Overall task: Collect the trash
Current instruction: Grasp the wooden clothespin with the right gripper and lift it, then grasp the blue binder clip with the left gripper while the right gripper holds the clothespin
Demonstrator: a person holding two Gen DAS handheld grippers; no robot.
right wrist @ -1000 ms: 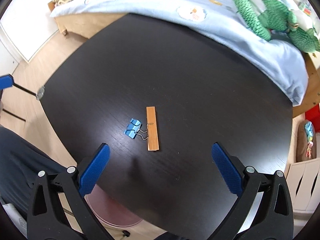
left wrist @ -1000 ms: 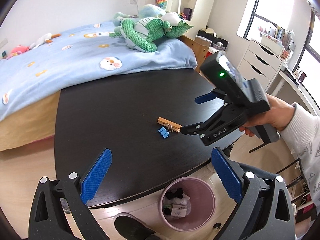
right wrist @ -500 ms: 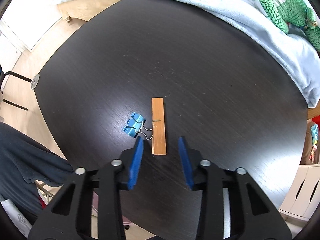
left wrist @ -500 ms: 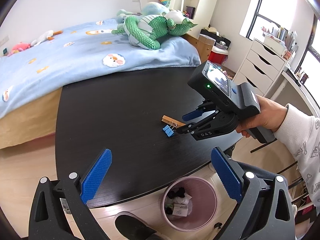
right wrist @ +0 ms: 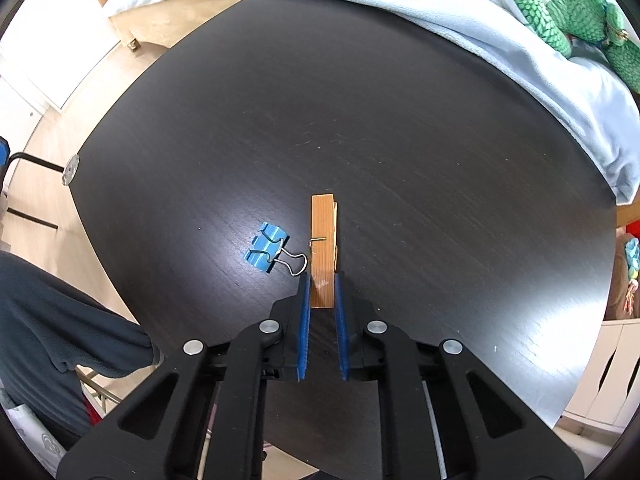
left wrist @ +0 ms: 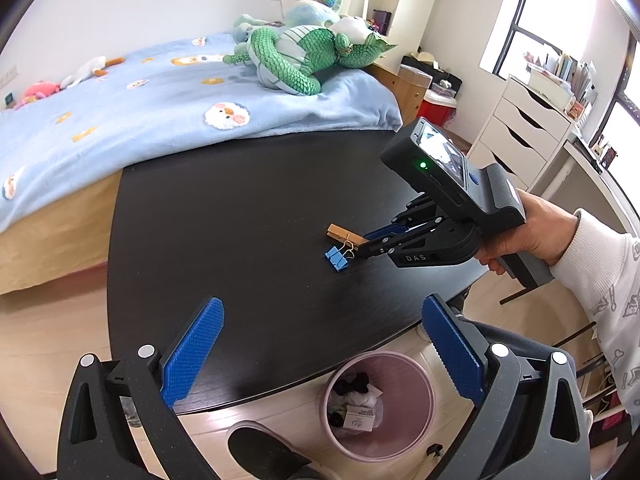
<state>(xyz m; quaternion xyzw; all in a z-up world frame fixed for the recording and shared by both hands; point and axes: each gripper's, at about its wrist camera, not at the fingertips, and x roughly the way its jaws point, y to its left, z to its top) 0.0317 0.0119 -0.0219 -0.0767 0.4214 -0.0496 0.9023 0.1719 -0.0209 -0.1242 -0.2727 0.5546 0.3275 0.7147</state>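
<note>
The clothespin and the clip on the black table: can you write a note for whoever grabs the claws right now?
Right claw: shut on the near end of the wooden clothespin, which lies on the black table.
Left claw: open, holding nothing, over the table's near edge.
Blue binder clip: beside the clothespin, untouched.
Pink trash bin: on the floor under the table edge, some trash inside.
Left: bin the clothespin, then the clip.

Bright daylight from the far-right window [left wrist: 516,20]; soft glare on the dark round wooden counter [right wrist: 400,120]; sharp focus, fisheye-curved edges.
</note>
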